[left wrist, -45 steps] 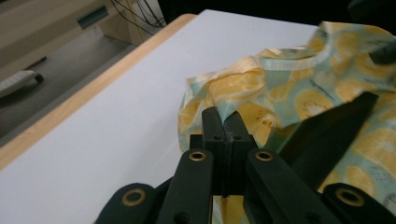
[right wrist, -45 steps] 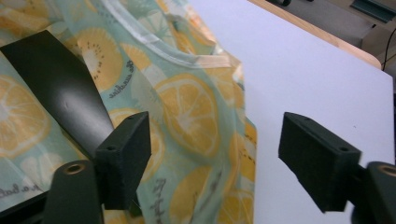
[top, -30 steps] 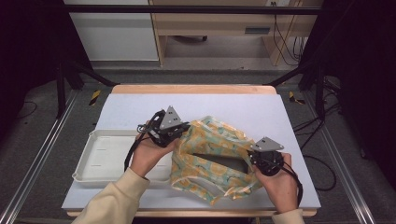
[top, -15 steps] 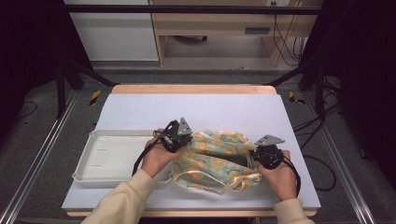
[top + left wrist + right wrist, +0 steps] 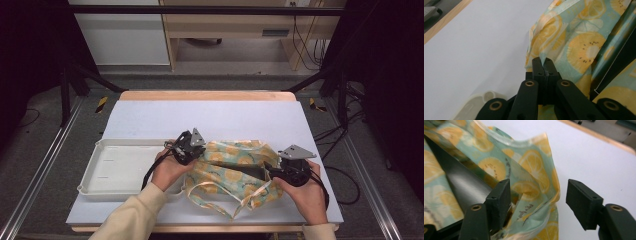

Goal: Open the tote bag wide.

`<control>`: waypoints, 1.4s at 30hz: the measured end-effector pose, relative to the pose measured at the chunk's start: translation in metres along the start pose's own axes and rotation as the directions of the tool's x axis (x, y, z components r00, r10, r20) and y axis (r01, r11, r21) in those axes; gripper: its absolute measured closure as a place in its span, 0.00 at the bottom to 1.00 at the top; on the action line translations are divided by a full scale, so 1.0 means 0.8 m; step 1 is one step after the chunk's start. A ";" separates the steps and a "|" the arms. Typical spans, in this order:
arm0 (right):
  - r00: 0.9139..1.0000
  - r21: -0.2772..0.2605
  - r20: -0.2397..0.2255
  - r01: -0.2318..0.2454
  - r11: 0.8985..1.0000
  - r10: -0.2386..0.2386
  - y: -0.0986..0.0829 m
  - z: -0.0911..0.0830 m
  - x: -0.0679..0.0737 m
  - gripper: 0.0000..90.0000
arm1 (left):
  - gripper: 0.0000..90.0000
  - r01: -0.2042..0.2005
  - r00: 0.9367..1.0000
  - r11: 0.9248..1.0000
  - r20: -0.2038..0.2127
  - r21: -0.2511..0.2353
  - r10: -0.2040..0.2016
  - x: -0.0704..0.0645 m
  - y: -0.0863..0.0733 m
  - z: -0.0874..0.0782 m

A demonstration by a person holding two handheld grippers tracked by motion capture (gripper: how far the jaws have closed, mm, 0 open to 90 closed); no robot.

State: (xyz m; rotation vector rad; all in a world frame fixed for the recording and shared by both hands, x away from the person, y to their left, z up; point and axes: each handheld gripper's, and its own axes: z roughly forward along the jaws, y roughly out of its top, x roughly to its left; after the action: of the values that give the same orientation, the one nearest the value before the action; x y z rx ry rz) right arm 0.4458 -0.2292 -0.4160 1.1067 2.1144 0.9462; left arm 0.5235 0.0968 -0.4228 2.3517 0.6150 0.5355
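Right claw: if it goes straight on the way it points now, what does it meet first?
Most likely the lemon-print bag: its edge already lies between the open right claw jaws. Depth is unclear.

cream sleeve [image 5: 131,217], black jaws with brass pivots, grey three-cornered plates [image 5: 296,151].

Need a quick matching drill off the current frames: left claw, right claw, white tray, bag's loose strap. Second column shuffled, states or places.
Things:
1. left claw
2. right claw
3. white tray
4. loose strap of the lemon-print bag

States or places:
A. open, bag edge between its jaws
B. empty, on the table's left part
C. shut on the bag's edge
D. looped on the table at the near edge

Pairs: 1-C, 2-A, 3-B, 4-D
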 end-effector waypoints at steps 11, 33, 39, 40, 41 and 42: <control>0.999 -0.034 0.016 0.030 0.999 -0.029 -0.002 -0.003 -0.003 0.95 | 1.00 -0.013 1.000 1.000 0.006 0.002 0.013 -0.006 0.000 -0.006; 0.999 0.154 -0.051 0.004 0.988 0.004 -0.041 0.050 -0.014 1.00 | 1.00 -0.023 0.998 0.993 0.055 0.116 0.017 -0.009 -0.009 0.016; 0.999 0.154 -0.054 0.005 0.988 0.003 -0.041 0.053 -0.014 1.00 | 1.00 -0.025 0.998 0.990 0.065 0.139 0.016 -0.008 -0.013 0.020; 0.998 0.151 -0.056 0.004 0.988 0.004 -0.042 0.055 -0.014 1.00 | 1.00 -0.025 0.998 0.989 0.066 0.143 0.015 -0.008 -0.013 0.020; 0.998 0.154 -0.055 0.005 0.988 0.004 -0.042 0.055 -0.014 1.00 | 1.00 -0.025 0.998 0.989 0.069 0.149 0.015 -0.009 -0.014 0.021; 0.998 0.154 -0.055 0.005 0.988 0.004 -0.042 0.055 -0.014 1.00 | 1.00 -0.025 0.998 0.989 0.069 0.149 0.015 -0.009 -0.014 0.021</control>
State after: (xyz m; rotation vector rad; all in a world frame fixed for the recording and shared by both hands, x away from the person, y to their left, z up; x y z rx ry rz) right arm 0.4688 -0.2386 -0.4667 1.1671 2.2641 0.8336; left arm 0.5232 0.0929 -0.4434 2.5083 0.6206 0.4295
